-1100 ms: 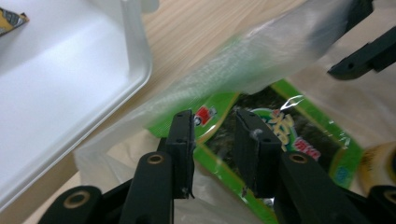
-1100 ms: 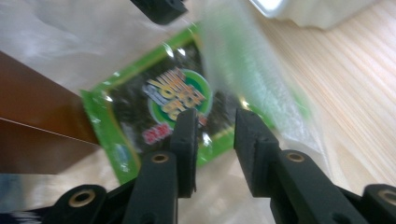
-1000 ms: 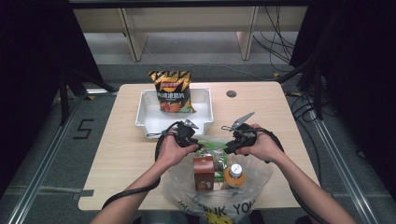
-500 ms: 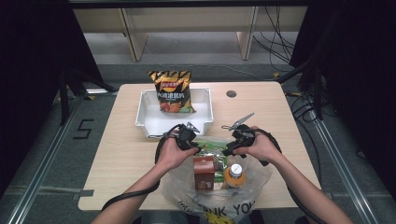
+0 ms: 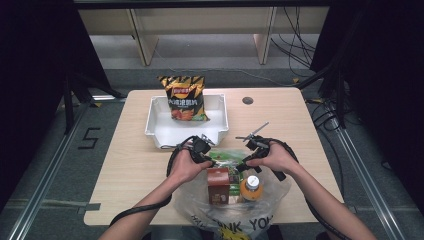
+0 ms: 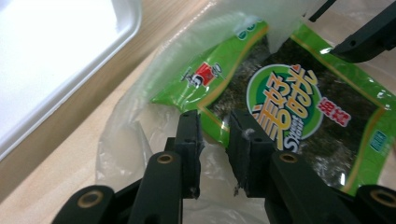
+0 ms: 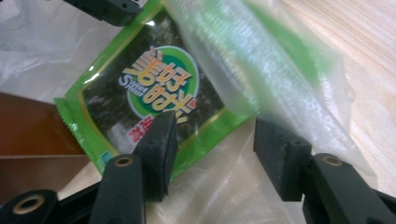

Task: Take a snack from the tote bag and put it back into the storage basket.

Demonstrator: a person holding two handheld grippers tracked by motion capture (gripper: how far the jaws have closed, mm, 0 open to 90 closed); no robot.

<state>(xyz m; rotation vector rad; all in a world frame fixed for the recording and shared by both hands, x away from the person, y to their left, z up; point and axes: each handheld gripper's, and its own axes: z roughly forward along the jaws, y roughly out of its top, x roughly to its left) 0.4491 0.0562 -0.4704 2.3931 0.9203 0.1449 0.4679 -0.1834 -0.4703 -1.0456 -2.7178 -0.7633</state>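
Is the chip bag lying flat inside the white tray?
No, the chip bag stands upright at the far wall of the white tray.

Green seaweed packet (image 6: 285,107) flat inside clear bag (image 5: 280,187)

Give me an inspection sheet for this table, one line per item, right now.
Surface: pale wooden table, round hole at the far side.
Job's things: green seaweed snack packet inside clear plastic bag.
Clutter: white plastic tray with orange chip bag; brown carton and orange-capped bottle in the bag.
Grippers: left gripper narrowly open at the packet's edge; right gripper has just been opening, bag film between its fingers.
Cables: black cable trailing off the near edge.
Surroundings: grey floor, pale bench legs.
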